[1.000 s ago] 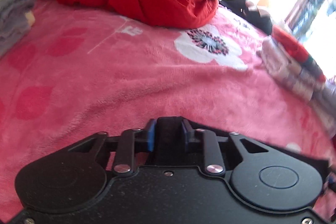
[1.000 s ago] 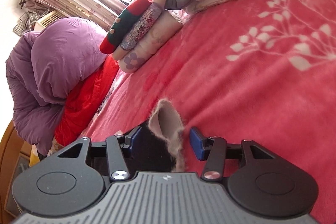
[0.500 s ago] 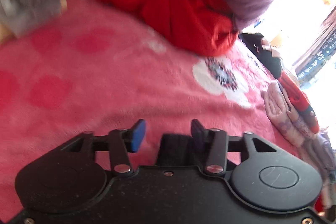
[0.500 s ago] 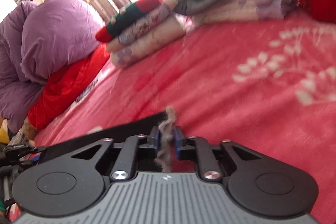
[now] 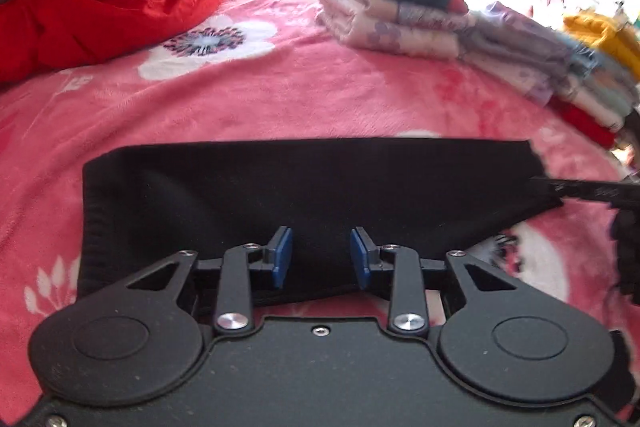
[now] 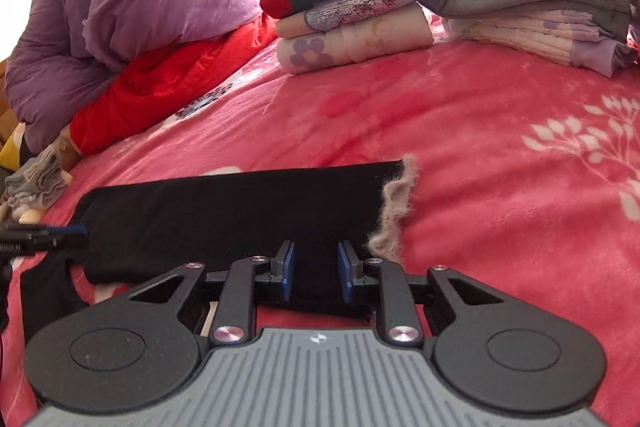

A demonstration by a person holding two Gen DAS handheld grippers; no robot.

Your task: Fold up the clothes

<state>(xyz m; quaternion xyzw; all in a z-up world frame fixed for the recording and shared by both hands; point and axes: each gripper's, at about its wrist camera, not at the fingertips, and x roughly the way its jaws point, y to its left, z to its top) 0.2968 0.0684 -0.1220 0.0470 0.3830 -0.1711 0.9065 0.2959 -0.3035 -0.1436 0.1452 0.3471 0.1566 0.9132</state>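
Black garment (image 5: 320, 183) flat on pink blanket (image 5: 280, 99), folded stacks (image 6: 352, 11) behind

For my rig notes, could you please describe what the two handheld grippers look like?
Both are black, with two round housings, silver screws, slim linkage arms and blue pads on the jaws. The left gripper has a plain speckled black body; the right gripper has a grey ribbed cover with a small round emblem.

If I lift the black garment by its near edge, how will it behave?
The black garment will probably droop: it lies flat and limp on the blanket. It looks light, thin knit. The fuzzy lining at its end may cling to the fleece and drag.
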